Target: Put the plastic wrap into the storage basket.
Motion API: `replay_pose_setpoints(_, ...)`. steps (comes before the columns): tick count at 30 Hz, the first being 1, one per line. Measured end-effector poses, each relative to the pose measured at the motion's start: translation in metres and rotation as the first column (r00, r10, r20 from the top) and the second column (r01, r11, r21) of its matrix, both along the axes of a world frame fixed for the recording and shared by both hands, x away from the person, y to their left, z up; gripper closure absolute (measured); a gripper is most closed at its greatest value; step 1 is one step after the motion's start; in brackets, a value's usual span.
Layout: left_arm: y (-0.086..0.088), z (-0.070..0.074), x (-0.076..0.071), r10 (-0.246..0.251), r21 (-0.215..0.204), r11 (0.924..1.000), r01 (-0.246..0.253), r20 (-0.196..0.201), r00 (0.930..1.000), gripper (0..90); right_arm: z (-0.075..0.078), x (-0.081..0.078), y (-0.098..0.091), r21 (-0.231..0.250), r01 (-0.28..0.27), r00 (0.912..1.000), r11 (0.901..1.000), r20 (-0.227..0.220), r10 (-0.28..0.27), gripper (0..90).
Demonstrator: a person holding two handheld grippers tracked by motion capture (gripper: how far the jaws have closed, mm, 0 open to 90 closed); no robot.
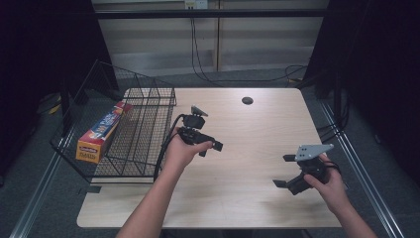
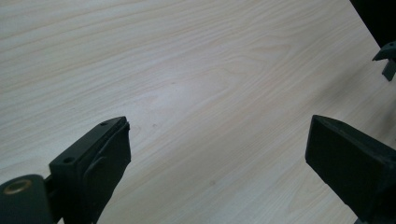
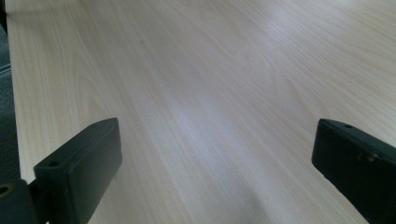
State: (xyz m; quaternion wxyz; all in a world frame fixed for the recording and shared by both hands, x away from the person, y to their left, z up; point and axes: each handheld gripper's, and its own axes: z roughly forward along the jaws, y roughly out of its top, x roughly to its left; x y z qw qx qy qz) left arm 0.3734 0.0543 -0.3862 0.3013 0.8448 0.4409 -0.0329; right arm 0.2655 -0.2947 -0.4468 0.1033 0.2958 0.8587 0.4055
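1. My left tongs [image 1: 210,146] hang over the middle of the desk [image 1: 247,129], just right of the wire basket [image 1: 133,129]. The forearm runs up from the near edge and the hand wraps the body from below.
2. In the left gripper view those left tongs [image 2: 217,140] are spread wide, nothing between the jaws, bare wood grain under them.
3. My right tongs [image 1: 282,171] sit well right of the basket, near the desk's right front corner. The grey three-cornered plate is on top and the jaws point left toward the basket side.
4. In the right gripper view the right tongs [image 3: 215,147] are spread wide too, gripping nothing, with pale wood [image 3: 210,70] between the jaws.
5. At the upper right of the left gripper view I catch a bit of the other gripper, well apart from mine.
6. The basket sits on the desk's left edge, partly overhanging it. A long orange and blue box [image 1: 101,131] leans inside against the basket's far-left wall, well away from both tongs.
7. A small dark round hole [image 1: 247,100] shows in the desk, right of the basket, toward the far edge.
8. Between the left tongs and the basket lies only that gripper's own black cable, looping down beside the wrist.
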Motion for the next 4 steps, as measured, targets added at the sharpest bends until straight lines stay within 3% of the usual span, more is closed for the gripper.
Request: replay_pose_setpoints(4,-0.0018,-0.0046,-0.0031,-0.021,-0.002,0.9998,0.021,-0.008,0.9997,6.9,-0.002,0.0018,-0.0022,0.008,0.01,0.9999,0.9999,-0.008,-0.01,1.7)
